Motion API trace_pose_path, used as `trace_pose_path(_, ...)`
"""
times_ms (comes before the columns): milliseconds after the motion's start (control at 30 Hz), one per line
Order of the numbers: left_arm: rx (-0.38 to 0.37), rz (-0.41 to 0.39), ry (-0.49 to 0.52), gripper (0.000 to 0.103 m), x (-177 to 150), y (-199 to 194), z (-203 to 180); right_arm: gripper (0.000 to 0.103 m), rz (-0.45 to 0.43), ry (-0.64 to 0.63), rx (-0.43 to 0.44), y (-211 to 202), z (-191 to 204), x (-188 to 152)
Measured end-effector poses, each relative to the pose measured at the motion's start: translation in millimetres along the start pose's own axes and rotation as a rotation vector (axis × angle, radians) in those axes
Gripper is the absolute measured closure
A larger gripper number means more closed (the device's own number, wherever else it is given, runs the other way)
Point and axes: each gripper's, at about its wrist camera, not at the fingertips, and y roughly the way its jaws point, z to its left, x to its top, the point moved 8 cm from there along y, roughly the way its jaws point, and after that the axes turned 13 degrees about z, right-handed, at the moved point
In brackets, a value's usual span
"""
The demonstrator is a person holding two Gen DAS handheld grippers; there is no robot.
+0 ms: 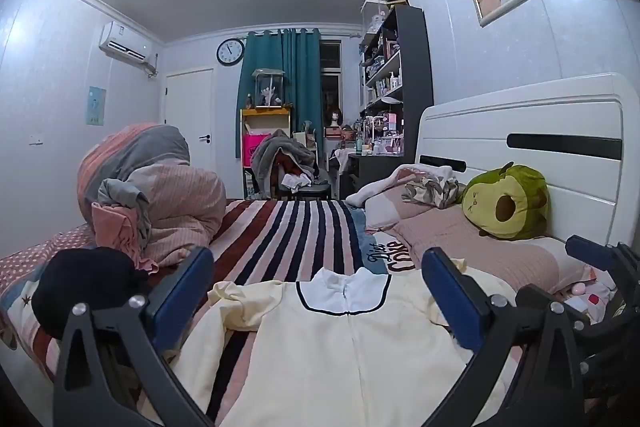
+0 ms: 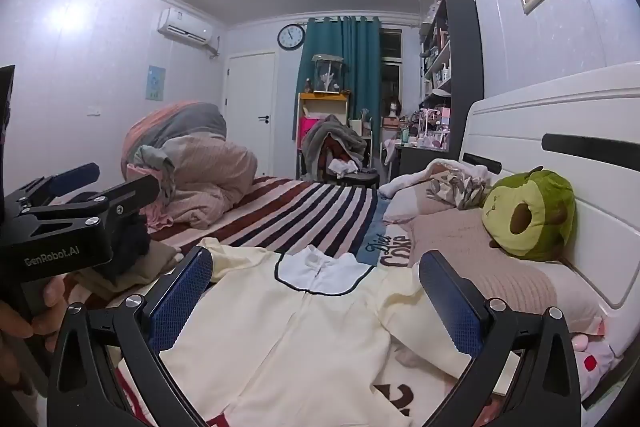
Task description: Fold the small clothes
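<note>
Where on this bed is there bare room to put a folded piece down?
Free: the striped blanket between the rumpled pink-grey duvet heap and the pink pillows, beyond the cream white-collared garment. Crowded: by the headboard, with the green avocado plush.

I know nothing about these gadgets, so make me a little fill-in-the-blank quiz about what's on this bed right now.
1. The cream garment lies spread on the ____ blanket.
2. Its collar is white with a ____ edge.
3. The green avocado plush leans against the ____ headboard.
4. The jaws of both the left gripper and the right gripper stand wide ____, holding nothing.

Missing words: striped; dark; white; open
</note>
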Motion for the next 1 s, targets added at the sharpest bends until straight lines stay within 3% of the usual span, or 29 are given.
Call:
trace_pose_path(500,0.005,-0.004,-0.002,0.001,-3.6,-1.2,-1.3,0.001,-0.009,-0.002,-0.011,-4.2,1.1,-0.1)
trace_pose_path(633,0.003,-0.005,-0.019,0.001,-8.0,-8.2,13.9,0.001,-0.012,0.0,-0.016,-16.4,-4.0,8.1)
trace_pose_path(700,0.0,-0.005,-0.02,0.001,-9.1,-8.6,15.1,0.001,-0.014,-0.006,-0.031,-20.8,11.6,3.9)
trace_pose_path(1000,-0.009,0.002,-0.033,0.001,-15.8,-8.5,21.1,0.001,-0.021,-0.017,-0.023,-22.0,13.9,6.3)
